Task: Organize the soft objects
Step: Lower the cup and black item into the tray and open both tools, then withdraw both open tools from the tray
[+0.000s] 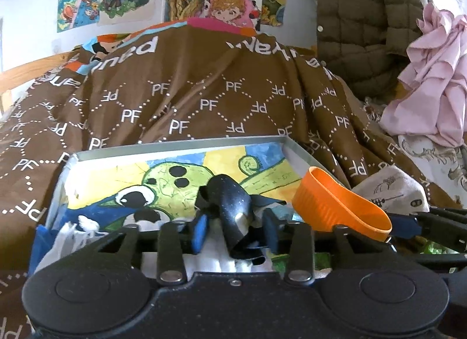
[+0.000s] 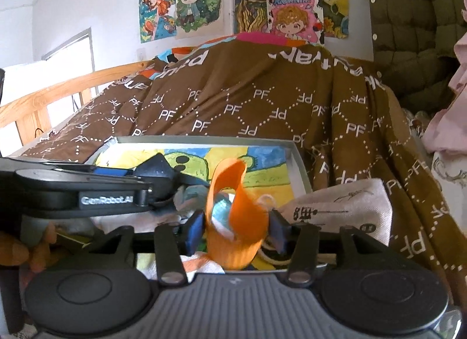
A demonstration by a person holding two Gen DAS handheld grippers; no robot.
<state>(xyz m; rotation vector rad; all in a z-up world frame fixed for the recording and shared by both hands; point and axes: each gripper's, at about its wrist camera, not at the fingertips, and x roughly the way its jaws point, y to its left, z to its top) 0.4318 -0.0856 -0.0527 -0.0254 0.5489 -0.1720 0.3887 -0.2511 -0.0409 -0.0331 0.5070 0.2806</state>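
A shallow grey box (image 1: 175, 147) lined with a green cartoon drawing lies on a brown blanket. Over its near end my left gripper (image 1: 235, 231) is open, with a curled black stretchy band (image 1: 233, 204) standing loose between the blue pads and a gap on each side. To its right, my right gripper (image 2: 236, 229) is open around an orange ribbed band (image 2: 233, 207), which looks blurred and nearly fills the space between the pads. The orange band (image 1: 341, 207) also shows in the left wrist view. The black band (image 2: 159, 169) and the box (image 2: 204, 142) show in the right wrist view.
A white printed cloth bag (image 2: 335, 210) lies against the box's right side. The brown PF blanket (image 1: 204, 90) covers the bed. A pink garment (image 1: 432, 76) and an olive quilted jacket (image 1: 364, 17) are at the right. A wooden bed rail (image 2: 58, 88) runs along the left.
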